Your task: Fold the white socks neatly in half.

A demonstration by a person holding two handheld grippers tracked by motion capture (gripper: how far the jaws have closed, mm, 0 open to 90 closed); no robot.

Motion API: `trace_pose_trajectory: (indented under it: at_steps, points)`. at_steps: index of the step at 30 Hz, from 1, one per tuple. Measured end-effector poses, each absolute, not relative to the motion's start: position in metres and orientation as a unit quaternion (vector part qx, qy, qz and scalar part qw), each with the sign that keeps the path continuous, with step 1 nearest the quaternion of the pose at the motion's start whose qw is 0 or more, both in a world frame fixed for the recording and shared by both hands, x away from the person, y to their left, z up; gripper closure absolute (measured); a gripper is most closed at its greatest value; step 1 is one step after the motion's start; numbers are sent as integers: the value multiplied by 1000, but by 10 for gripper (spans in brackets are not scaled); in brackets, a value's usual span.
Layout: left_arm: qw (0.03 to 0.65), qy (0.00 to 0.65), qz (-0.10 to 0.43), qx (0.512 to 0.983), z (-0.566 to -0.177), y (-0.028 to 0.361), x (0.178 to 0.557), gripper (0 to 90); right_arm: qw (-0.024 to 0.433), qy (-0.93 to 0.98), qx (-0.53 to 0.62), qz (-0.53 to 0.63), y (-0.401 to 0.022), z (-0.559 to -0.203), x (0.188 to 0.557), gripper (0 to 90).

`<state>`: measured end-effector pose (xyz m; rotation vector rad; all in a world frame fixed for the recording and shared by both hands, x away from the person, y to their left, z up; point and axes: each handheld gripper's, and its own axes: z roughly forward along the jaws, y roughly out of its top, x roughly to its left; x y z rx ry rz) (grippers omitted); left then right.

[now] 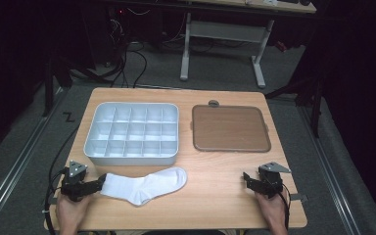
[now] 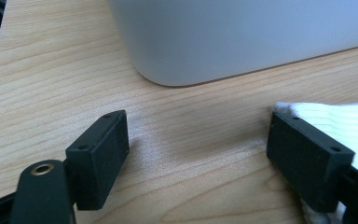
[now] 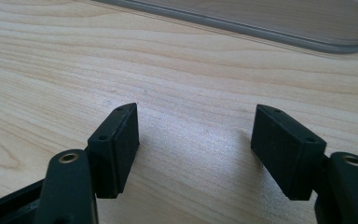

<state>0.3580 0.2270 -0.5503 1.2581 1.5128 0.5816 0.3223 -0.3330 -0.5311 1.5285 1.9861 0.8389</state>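
1. Wooden table [image 1: 215, 171] stood on a grey floor in a dark room; a white-legged desk frame [image 1: 223, 46] and loose cables sat beyond its far edge.
2. White compartment tray [image 1: 132, 133] sat on the far left part of the table, its cells in a grid. In the left gripper view its rounded near corner [image 2: 242, 37] rose just beyond the jaws.
3. Brown lid [image 1: 230, 128] with a grey rim lay flat to the right of the tray, apart from it. Its rim [image 3: 279, 32] crossed the top of the right gripper view.
4. White sock [image 1: 144, 185] lay flat on the near left part of the table, in front of the tray, cuff end toward the left gripper.
5. Left gripper [image 1: 97, 184] rested low at the near left edge, jaws spread wide, bare wood between them. In its own view the sock's cuff [image 2: 340, 123] lay against the outer side of the right-hand jaw, not between the pads; nothing was gripped.
6. Right gripper [image 1: 248, 179] rested at the near right, well apart from the sock, jaws spread wide over bare wood, holding nothing.
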Motion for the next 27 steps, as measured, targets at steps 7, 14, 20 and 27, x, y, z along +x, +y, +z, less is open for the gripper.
trace_pose_trajectory:
  at_steps: [7,14,20,27]
  points:
    - [518,630,242,526,-550,227,358,210,246,729,560,307,-333,-531,322,323]
    - [517,632,244,523,-550,228,358,213,251,724,565,306,-332,-531,322,356]
    - [524,639,238,510,-548,232,355,258,255,723,565,305,-326,-530,320,461]
    - [558,644,191,487,-531,234,345,316,240,724,558,329,-318,-525,316,558]
